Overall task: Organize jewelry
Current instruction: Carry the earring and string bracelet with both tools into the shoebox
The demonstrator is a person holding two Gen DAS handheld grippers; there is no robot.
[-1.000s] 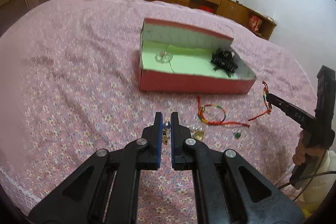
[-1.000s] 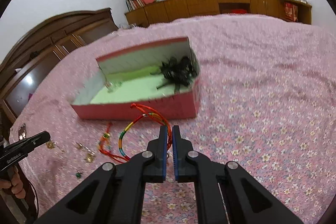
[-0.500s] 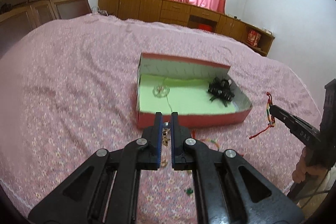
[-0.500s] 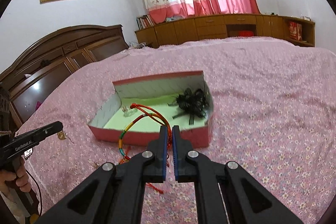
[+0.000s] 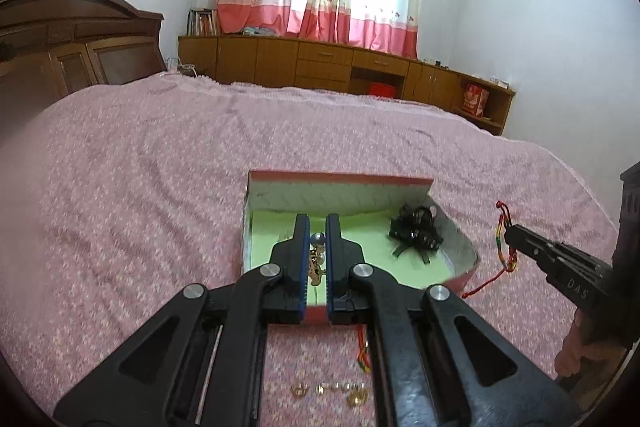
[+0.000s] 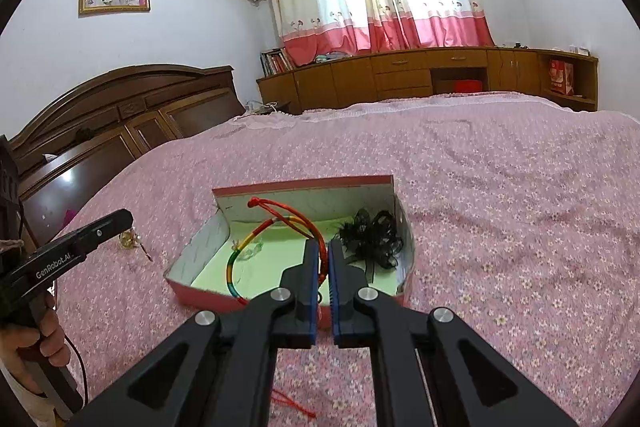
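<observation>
I am holding a gold pearl earring [image 5: 316,259] clenched in the left gripper [image 5: 317,227] at frame centre, over the pink box [image 5: 340,183]. My right gripper [image 6: 324,253] is pinching a rainbow cord bracelet [image 6: 234,267] — its loop is dangling and risks snagging the box wall when I release it.
</observation>
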